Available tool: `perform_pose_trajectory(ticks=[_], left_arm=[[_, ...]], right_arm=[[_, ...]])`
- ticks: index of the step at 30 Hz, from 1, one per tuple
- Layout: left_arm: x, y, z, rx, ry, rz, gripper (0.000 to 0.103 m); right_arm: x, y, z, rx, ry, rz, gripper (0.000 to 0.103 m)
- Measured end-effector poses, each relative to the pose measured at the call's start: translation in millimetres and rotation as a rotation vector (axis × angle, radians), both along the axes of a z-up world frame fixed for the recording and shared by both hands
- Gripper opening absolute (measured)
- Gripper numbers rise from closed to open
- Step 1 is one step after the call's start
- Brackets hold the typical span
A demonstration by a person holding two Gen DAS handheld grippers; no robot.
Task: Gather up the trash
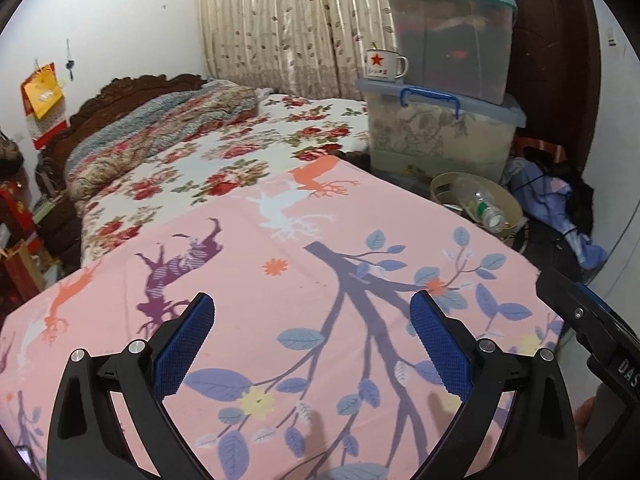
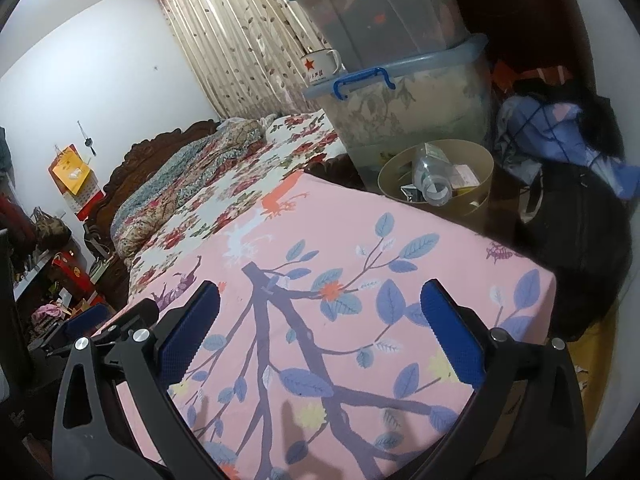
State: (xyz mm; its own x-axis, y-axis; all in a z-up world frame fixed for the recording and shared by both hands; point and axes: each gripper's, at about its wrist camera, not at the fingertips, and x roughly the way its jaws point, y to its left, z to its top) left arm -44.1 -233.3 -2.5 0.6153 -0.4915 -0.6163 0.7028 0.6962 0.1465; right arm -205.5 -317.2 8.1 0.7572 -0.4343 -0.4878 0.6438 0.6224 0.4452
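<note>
From the left wrist, the left claw [image 1: 312, 344] gapes wide and empty over the pink-clothed desk [image 1: 280, 280]; the tan bin [image 1: 448, 184], a clear bottle [image 1: 486, 208] inside, stands beyond the far right corner. From the right wrist, the right claw [image 2: 320, 332] also hangs wide, holding nothing. No loose trash shows on the cloth; scanning the desk's edges before pulling away seems wise.
</note>
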Motion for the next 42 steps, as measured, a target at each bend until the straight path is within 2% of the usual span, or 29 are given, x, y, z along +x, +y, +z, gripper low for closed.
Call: perform_pose_trajectory(ticks=[11, 26, 42], left_arm=[[-18, 7, 18, -0.031, -0.089, 0.008, 0.094], [-30, 13, 31, -0.060, -0.083, -0.009, 0.094], [-28, 18, 32, -0.059, -0.082, 0.001, 0.094]], right_arm=[[-10, 6, 7, -0.002, -0.017, -0.007, 0.099], [-16, 11, 13, -0.016, -0.030, -0.013, 0.099], [-11, 17, 10, -0.009, -0.022, 0.004, 0.099]])
